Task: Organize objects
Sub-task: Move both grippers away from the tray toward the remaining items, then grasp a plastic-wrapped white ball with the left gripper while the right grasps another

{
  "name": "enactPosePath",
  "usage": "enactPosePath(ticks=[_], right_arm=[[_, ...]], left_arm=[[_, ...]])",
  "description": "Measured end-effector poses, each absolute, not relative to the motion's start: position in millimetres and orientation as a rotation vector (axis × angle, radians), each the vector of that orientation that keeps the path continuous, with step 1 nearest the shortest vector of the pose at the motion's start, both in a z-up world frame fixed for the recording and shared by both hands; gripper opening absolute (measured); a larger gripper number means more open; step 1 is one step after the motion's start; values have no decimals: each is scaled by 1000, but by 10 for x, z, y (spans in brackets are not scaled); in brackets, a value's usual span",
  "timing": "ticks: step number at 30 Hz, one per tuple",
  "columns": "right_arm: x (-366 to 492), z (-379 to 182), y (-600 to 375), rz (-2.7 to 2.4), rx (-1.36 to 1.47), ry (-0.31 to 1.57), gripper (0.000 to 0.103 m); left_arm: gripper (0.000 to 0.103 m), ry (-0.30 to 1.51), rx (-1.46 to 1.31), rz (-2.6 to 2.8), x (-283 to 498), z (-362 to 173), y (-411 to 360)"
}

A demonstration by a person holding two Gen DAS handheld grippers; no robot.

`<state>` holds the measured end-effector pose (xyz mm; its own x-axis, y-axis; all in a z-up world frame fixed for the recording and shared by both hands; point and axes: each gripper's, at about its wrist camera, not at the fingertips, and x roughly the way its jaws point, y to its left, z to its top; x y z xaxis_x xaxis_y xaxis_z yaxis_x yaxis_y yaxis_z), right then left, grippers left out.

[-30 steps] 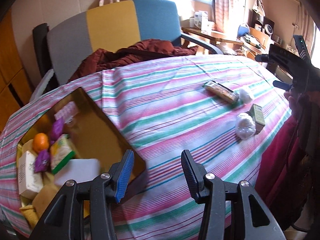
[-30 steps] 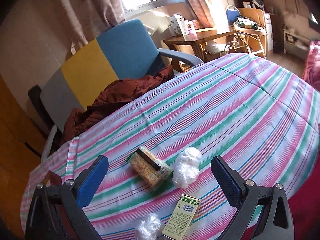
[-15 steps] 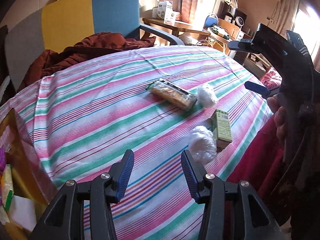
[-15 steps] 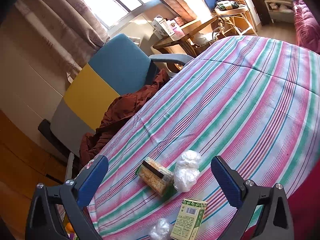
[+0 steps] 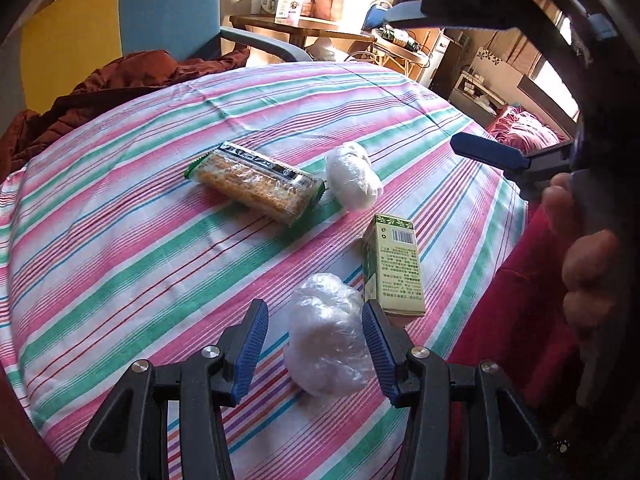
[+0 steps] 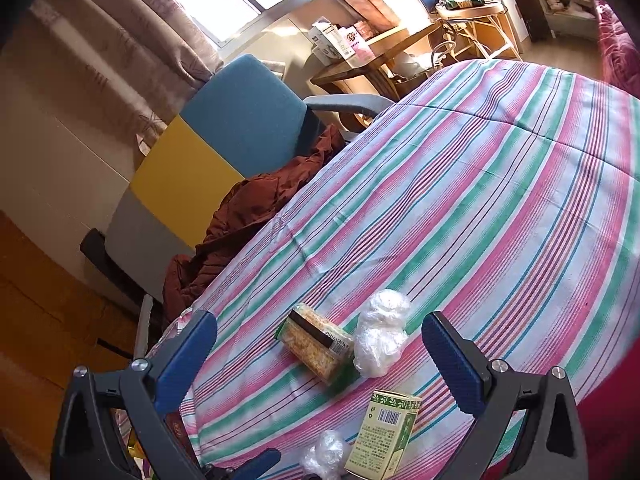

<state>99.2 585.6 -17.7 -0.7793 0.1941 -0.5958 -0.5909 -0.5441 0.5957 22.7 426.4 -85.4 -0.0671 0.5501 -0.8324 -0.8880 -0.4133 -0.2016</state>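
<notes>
Left wrist view: striped worktop (image 5: 120, 248) before a chair (image 5: 168, 4); left gripper (image 5: 316, 344) fingers part-open astride a plastic bag (image 5: 326, 344), gripping nothing; right gripper (image 6: 320, 360) wide open, empty.

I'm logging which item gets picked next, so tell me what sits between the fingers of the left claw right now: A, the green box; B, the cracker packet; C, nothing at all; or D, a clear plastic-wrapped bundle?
D: in the left wrist view the left claw straddles the plastic-wrapped bundle, pads not yet pressing it, while the green box lies just beside and the cracker packet farther off.
</notes>
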Motion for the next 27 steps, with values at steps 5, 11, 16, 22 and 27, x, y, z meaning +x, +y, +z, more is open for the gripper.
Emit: enactPosePath(ticks=[5, 11, 16, 22, 27], right_arm=[[978, -205, 5872, 2308, -678, 1140, 103], [920, -250, 5875, 2284, -741, 1108, 103], [873, -306, 5862, 2249, -798, 1077, 103], [824, -370, 5848, 2210, -861, 1045, 103], [808, -391, 5846, 2184, -880, 1020, 103]], left_arm=[[37, 467, -1101, 1721, 230, -991, 4317], [36, 432, -1081, 1757, 184, -984, 3972], [36, 448, -1048, 1817, 210, -971, 3550], [36, 430, -1053, 1861, 230, -971, 3231], [36, 435, -1045, 1871, 269, -979, 3158]])
